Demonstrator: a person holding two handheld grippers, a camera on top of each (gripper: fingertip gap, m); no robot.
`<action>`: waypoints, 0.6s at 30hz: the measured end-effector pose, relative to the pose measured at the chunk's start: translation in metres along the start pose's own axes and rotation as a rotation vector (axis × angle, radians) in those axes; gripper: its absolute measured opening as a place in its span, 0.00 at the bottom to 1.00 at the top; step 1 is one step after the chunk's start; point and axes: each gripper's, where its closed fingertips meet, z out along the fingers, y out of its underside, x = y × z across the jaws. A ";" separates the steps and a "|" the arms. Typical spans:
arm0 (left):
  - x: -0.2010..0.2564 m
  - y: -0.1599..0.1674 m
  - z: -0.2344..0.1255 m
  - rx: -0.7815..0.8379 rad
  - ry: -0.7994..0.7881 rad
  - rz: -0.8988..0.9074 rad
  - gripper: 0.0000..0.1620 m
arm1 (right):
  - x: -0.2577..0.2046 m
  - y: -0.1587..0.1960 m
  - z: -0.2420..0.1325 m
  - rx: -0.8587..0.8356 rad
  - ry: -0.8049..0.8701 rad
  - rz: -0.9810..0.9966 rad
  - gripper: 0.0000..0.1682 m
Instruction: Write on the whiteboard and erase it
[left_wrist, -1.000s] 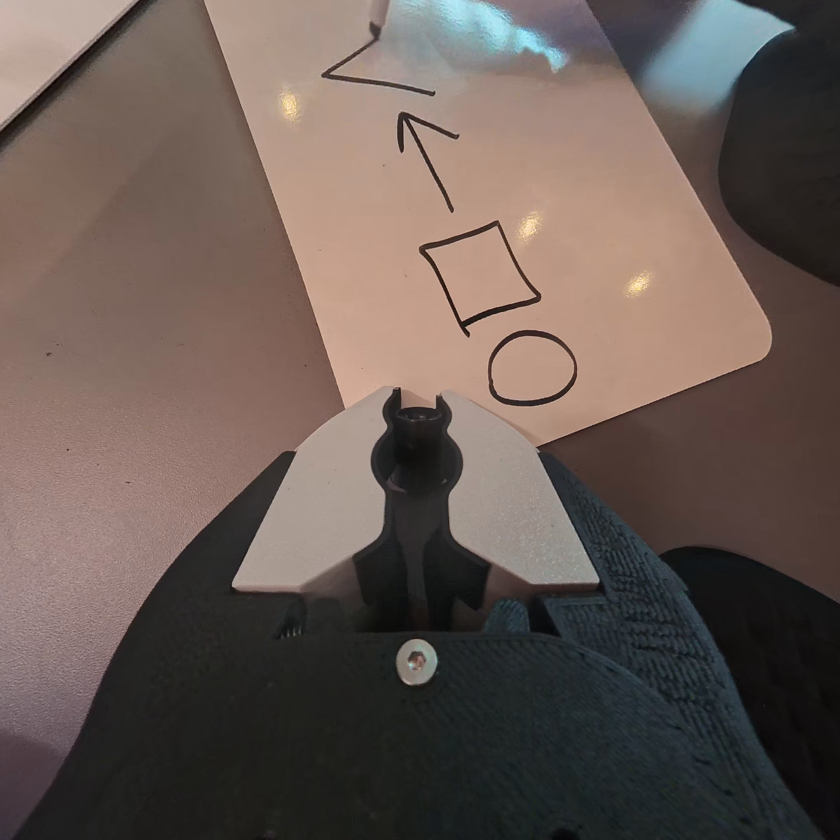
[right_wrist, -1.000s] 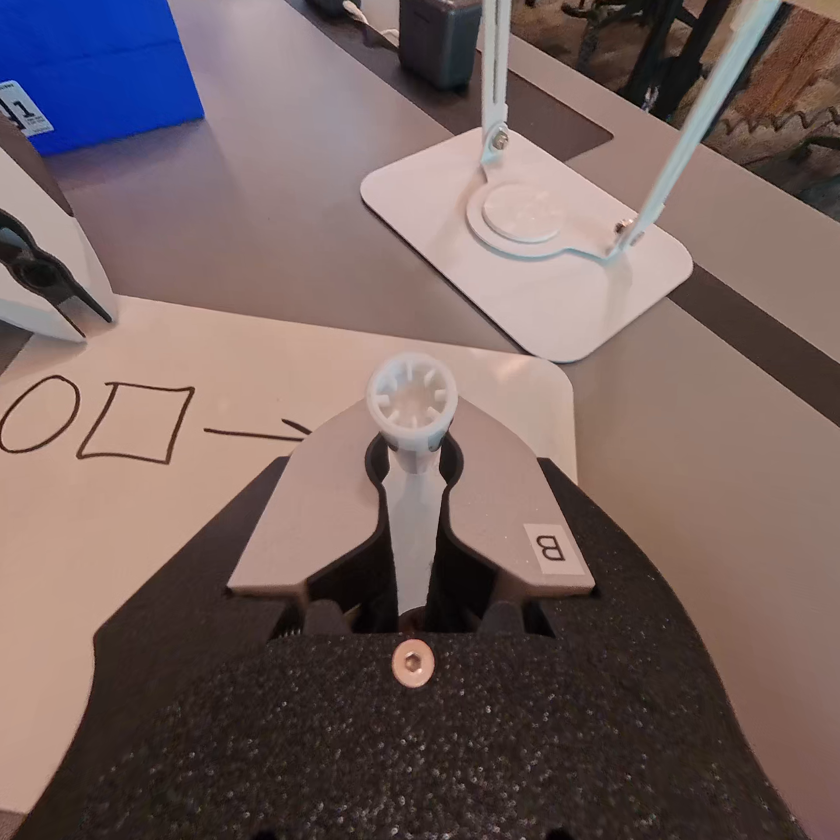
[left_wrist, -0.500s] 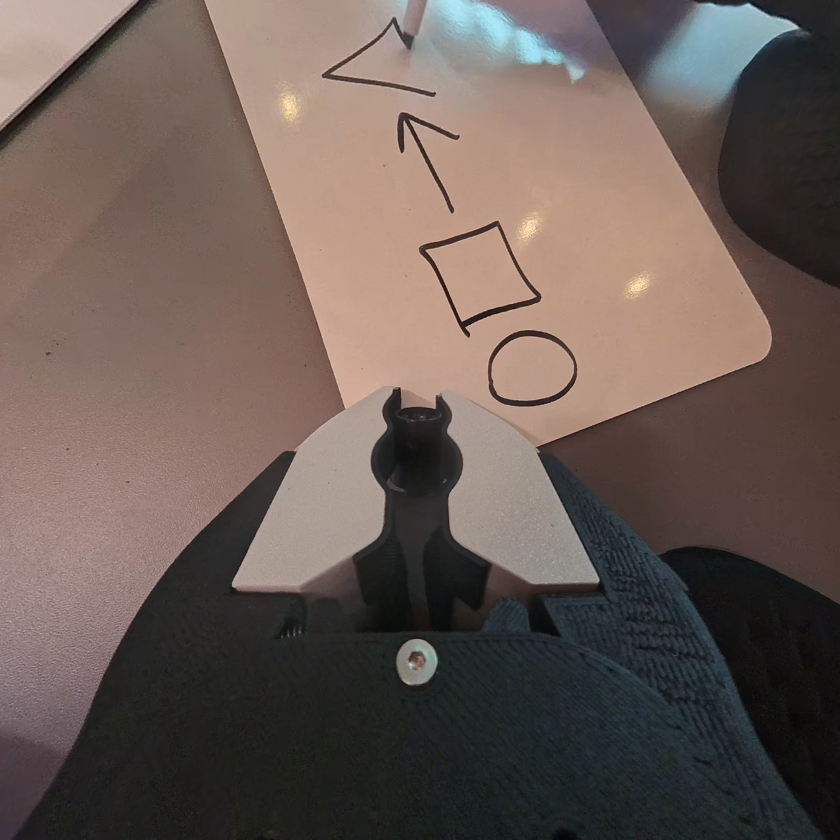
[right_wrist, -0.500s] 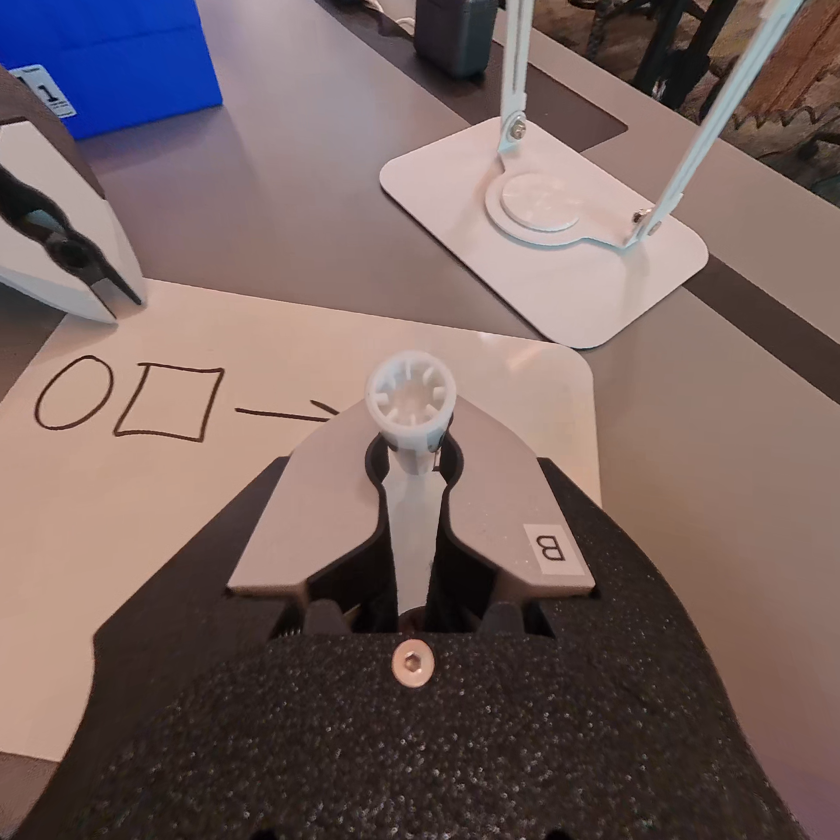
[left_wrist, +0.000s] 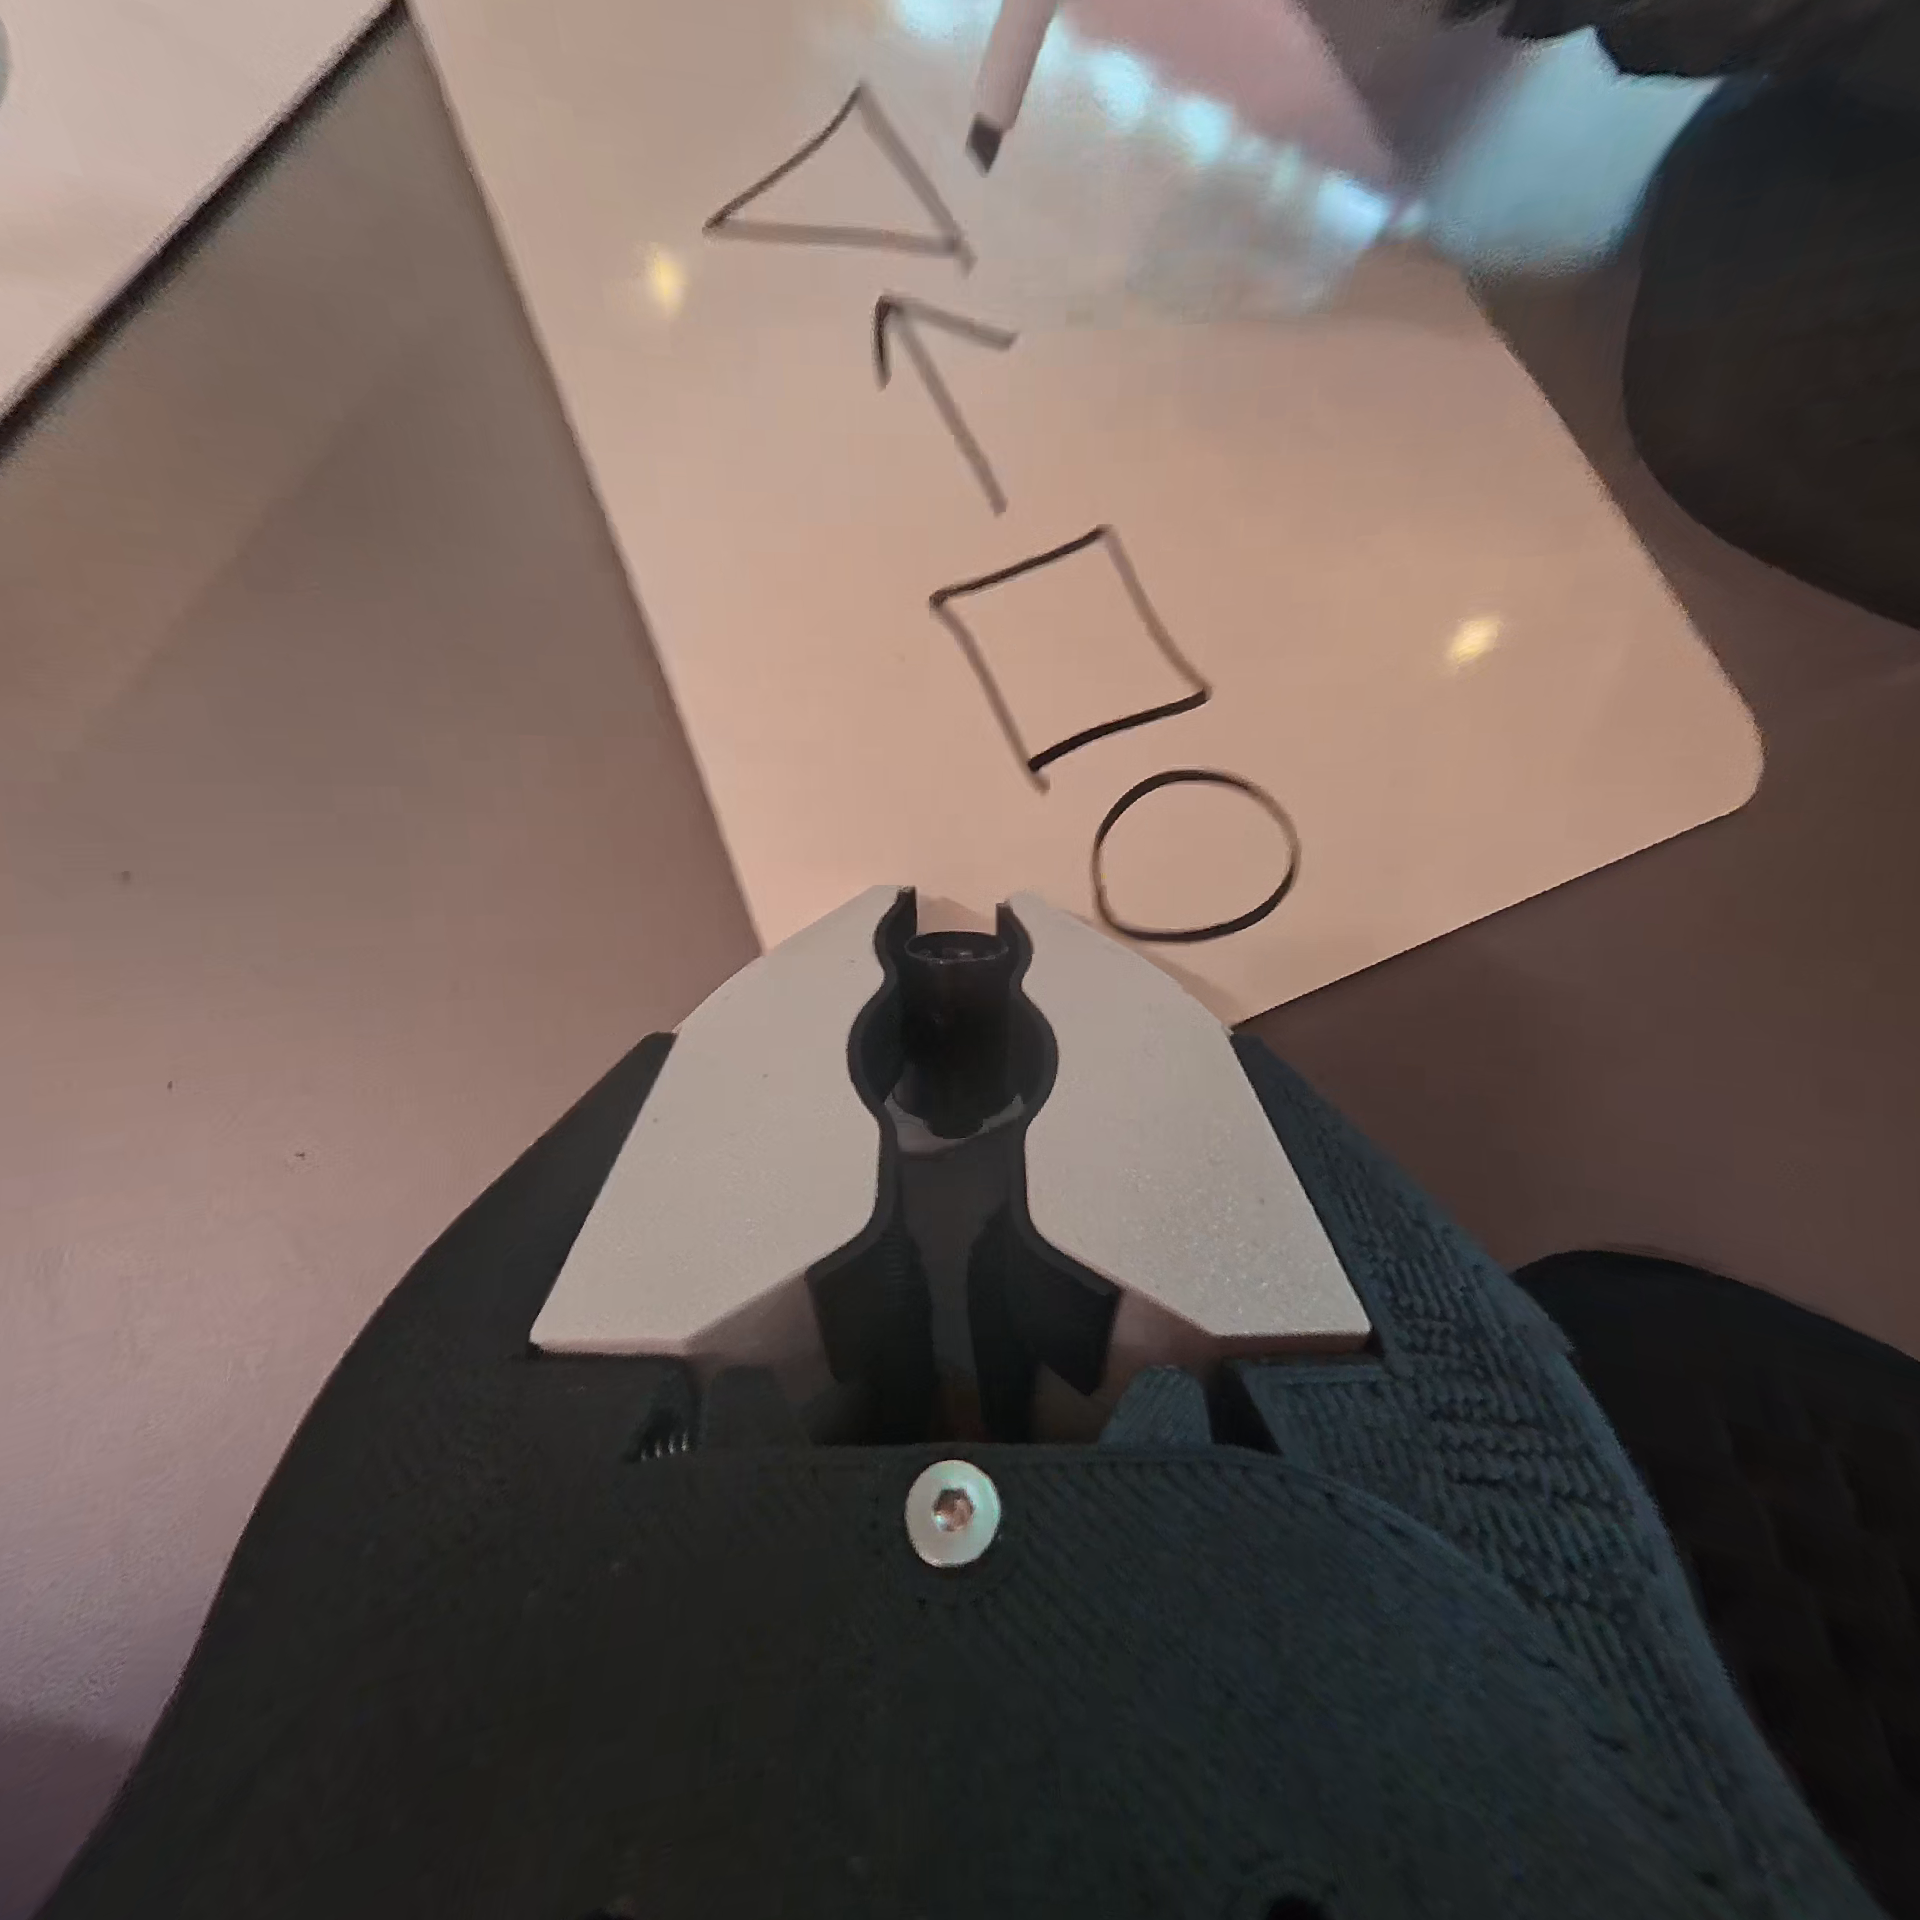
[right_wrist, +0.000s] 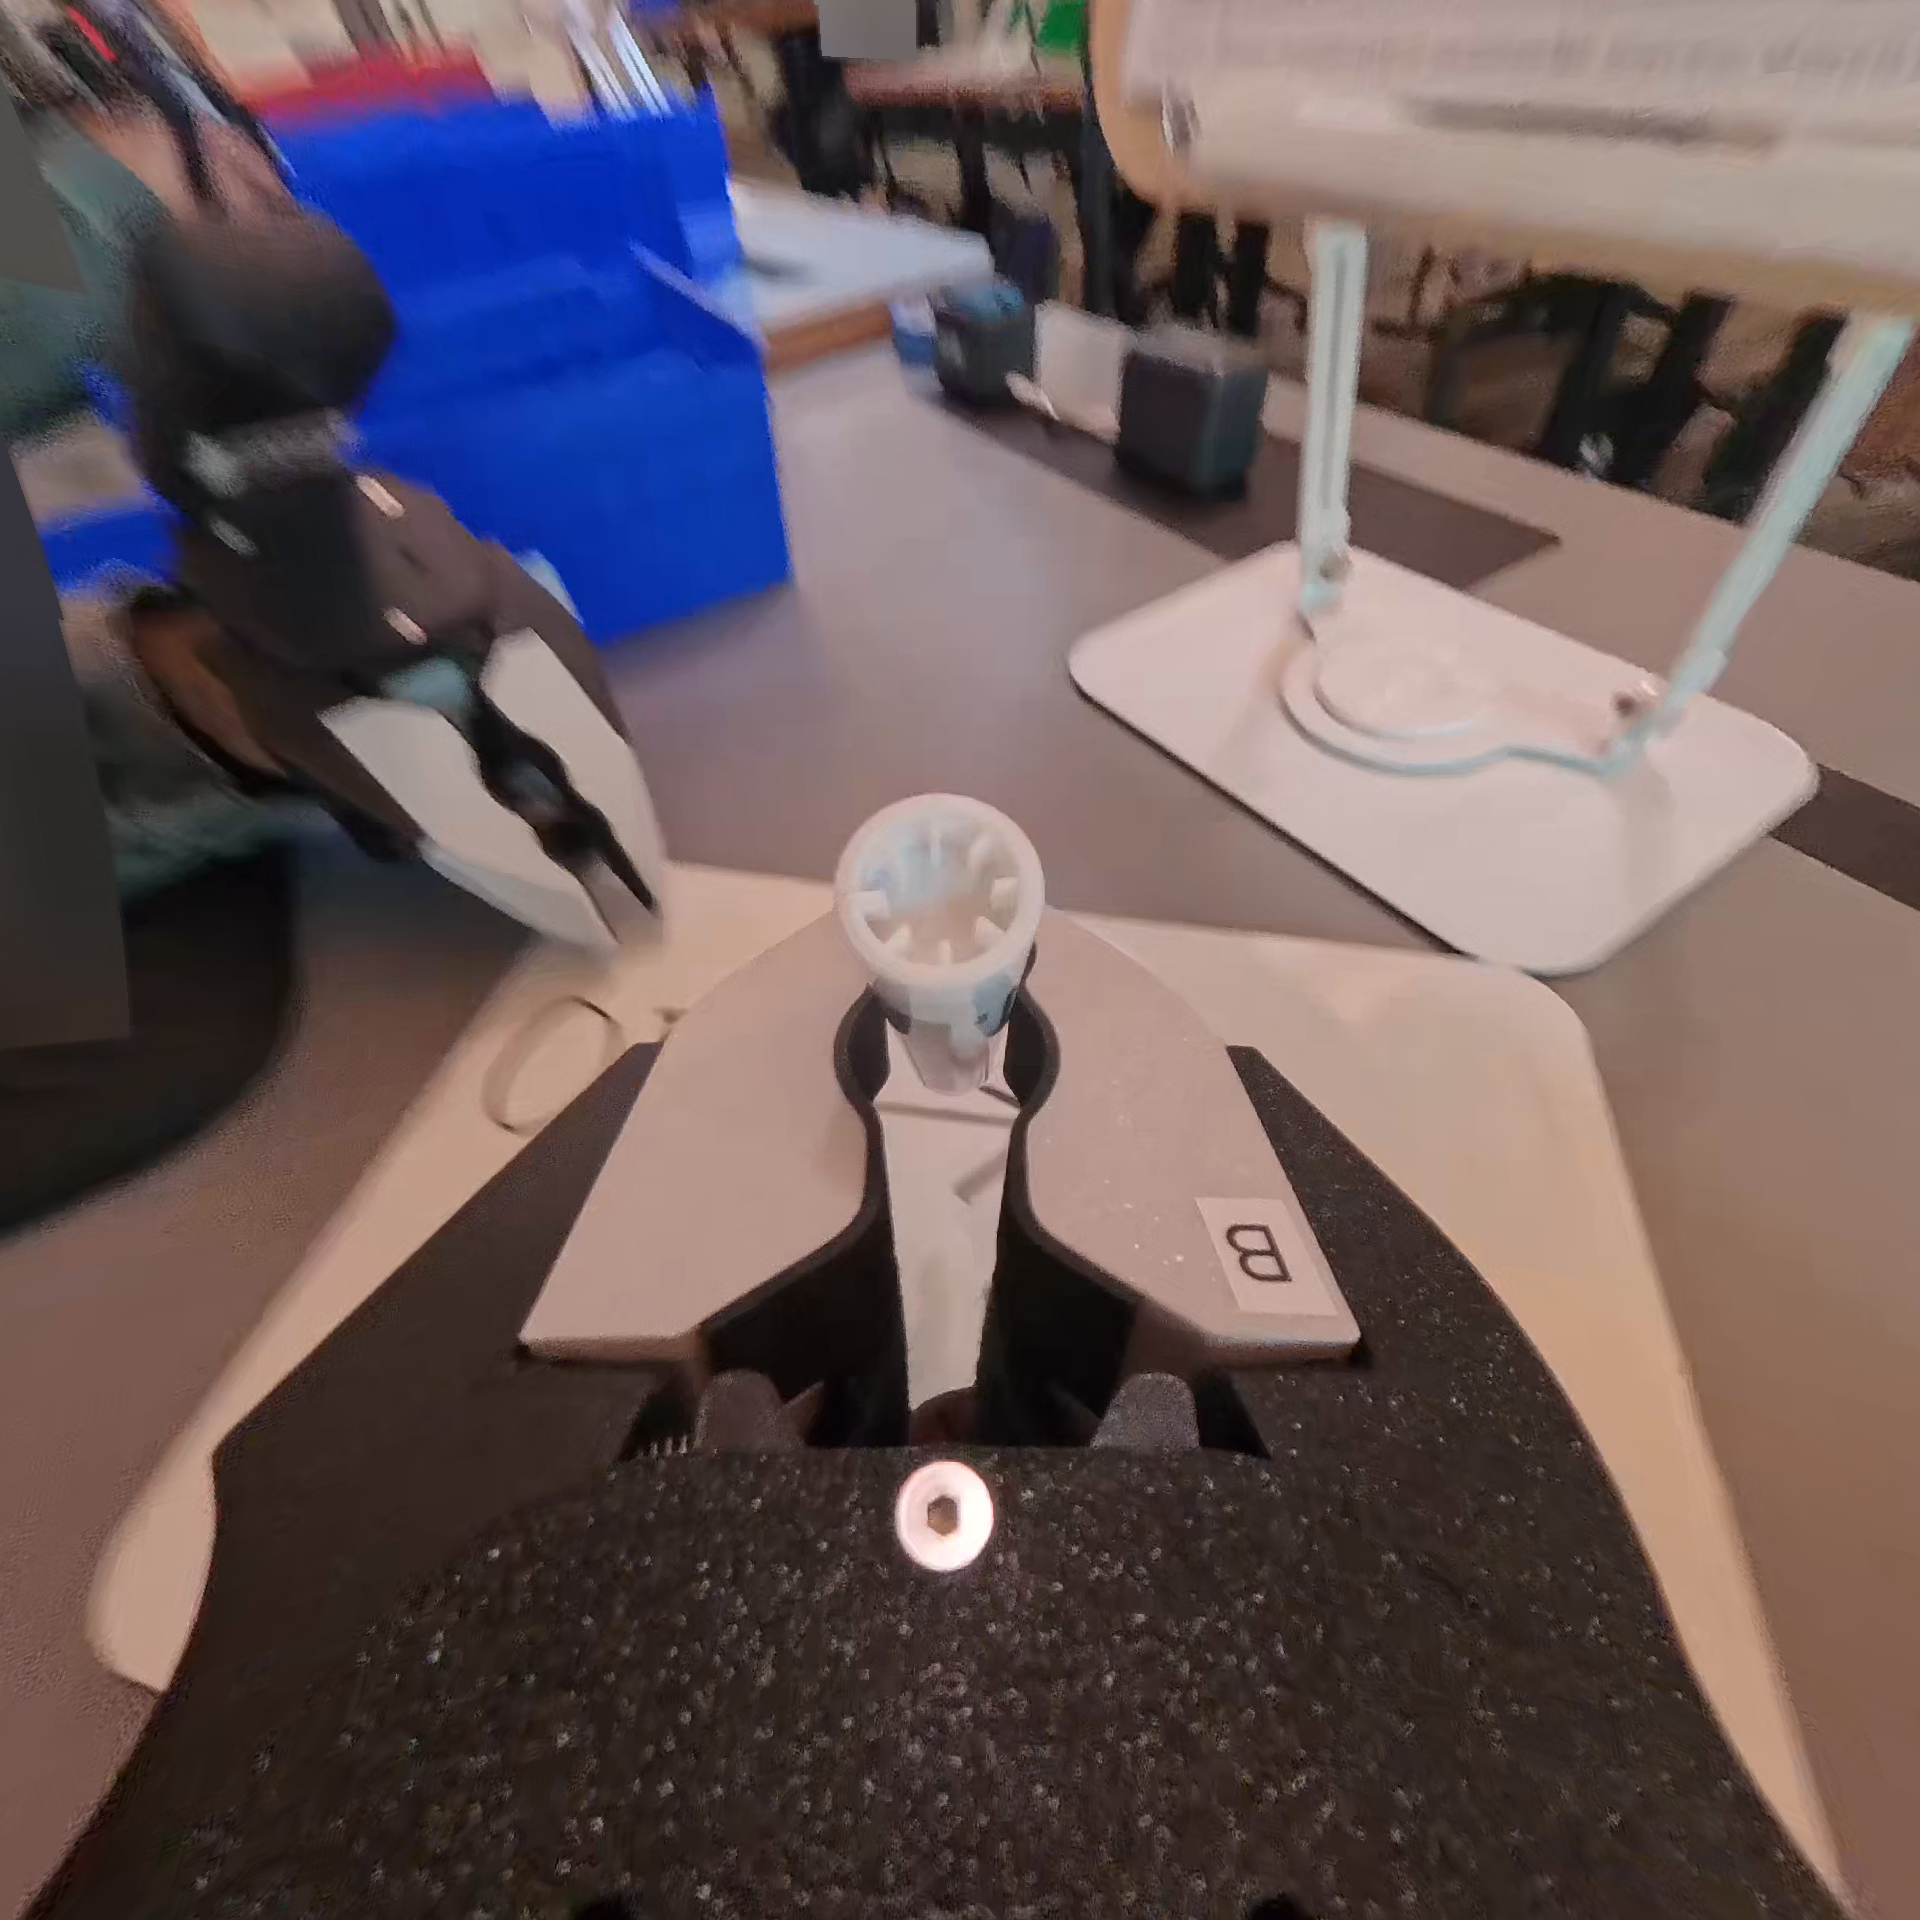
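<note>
left gripper body: black printed plastic with a fine woven-looking layer texture
left gripper fingers: two pale grey wedge plates, black lined along the inner edges
left gripper screw: silver hex-socket head, centred on the body
right gripper body: black, speckled grainy surface
right gripper fingers: matching grey wedges
right gripper marking: white sticker on one finger
right gripper screw: silver hex-socket head, centred

White lamp base on grey table; blue bin behind; dark box farther back.
</note>
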 end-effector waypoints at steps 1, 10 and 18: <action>0.009 -0.010 -0.002 0.056 0.031 0.022 0.09 | -0.013 -0.013 -0.002 0.059 -0.047 0.033 0.11; 0.079 -0.059 -0.007 0.310 0.306 0.081 0.09 | -0.121 -0.047 -0.011 0.223 -0.339 0.155 0.11; 0.098 -0.063 -0.007 0.335 0.367 0.120 0.09 | -0.133 -0.037 -0.013 0.184 -0.343 0.169 0.11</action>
